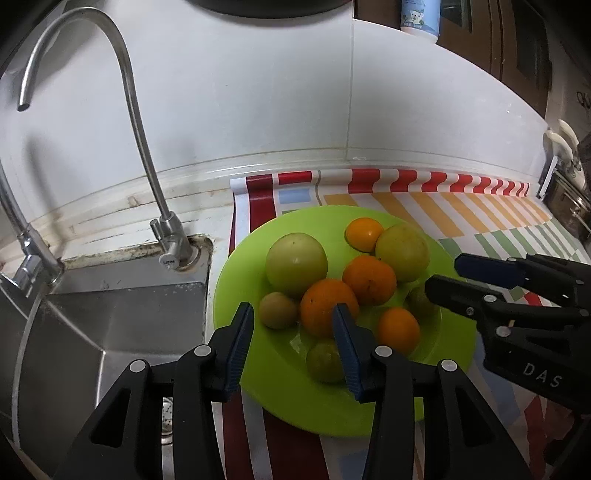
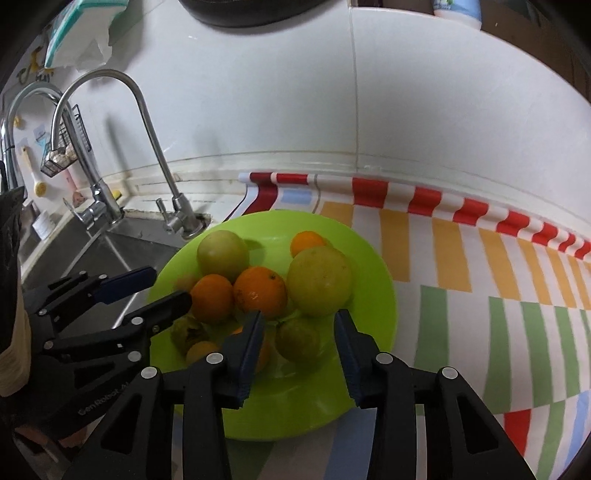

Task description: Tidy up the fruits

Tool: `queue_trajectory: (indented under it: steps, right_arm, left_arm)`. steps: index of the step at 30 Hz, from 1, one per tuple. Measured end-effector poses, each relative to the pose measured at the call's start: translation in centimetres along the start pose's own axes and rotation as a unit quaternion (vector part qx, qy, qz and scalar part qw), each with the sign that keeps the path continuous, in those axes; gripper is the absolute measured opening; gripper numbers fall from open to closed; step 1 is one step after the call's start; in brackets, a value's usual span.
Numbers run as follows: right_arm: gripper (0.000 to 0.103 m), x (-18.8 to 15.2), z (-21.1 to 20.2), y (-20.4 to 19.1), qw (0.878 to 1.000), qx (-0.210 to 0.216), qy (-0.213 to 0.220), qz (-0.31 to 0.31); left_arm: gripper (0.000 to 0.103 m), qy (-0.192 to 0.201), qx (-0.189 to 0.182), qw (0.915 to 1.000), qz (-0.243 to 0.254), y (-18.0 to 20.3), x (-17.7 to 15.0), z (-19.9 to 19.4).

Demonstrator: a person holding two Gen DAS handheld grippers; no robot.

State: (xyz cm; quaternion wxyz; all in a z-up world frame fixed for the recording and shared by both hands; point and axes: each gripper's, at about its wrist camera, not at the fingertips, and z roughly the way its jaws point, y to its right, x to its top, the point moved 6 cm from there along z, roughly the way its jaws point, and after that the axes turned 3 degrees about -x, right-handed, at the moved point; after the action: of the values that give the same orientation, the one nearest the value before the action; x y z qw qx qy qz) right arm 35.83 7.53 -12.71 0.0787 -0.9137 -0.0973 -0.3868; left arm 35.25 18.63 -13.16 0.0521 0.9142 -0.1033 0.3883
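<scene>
A lime-green plate [image 1: 454,343] [image 2: 373,280] on a striped mat holds several oranges and green-yellow fruits in a pile. My left gripper [image 1: 295,314] is open and empty over the plate's near left edge, its fingers on either side of a small green fruit [image 1: 277,309] and a large orange [image 1: 327,306]. My right gripper [image 2: 299,317] is open and empty above the plate's near side, just over a small green fruit [image 2: 297,338]. Each gripper also shows in the other view, the right one [image 1: 443,273] and the left one [image 2: 170,288], both open.
A steel sink [image 1: 110,325] with two curved taps [image 1: 140,122] lies directly left of the plate. The striped mat [image 2: 480,295] stretches right along the white tiled wall. A white bottle [image 1: 421,18] stands on a ledge above. Metal ware [image 1: 565,192] sits at the far right.
</scene>
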Motion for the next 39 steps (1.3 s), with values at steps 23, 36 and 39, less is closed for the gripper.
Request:
queue_trajectory:
  steps: [23,36,39]
  right_arm:
    - [0.077,-3.0,-12.1,3.0,0.995,-0.047,0.085,0.024]
    - [0.088,-7.2,-20.1,5.1,0.987,-0.079,0.133,0.033]
    - [0.089,-8.3,-22.0,5.6,0.986,-0.081,0.144,0.032]
  left_arm:
    - [0.074,0.078,0.032,0.9962,-0.021,4.6,-1.8,-12.0]
    - [0.103,0.126,0.065,0.9894,-0.033,8.4,-4.8,-19.1]
    - [0.103,0.13,0.066,0.9889,-0.03,9.5,-5.7,-20.5]
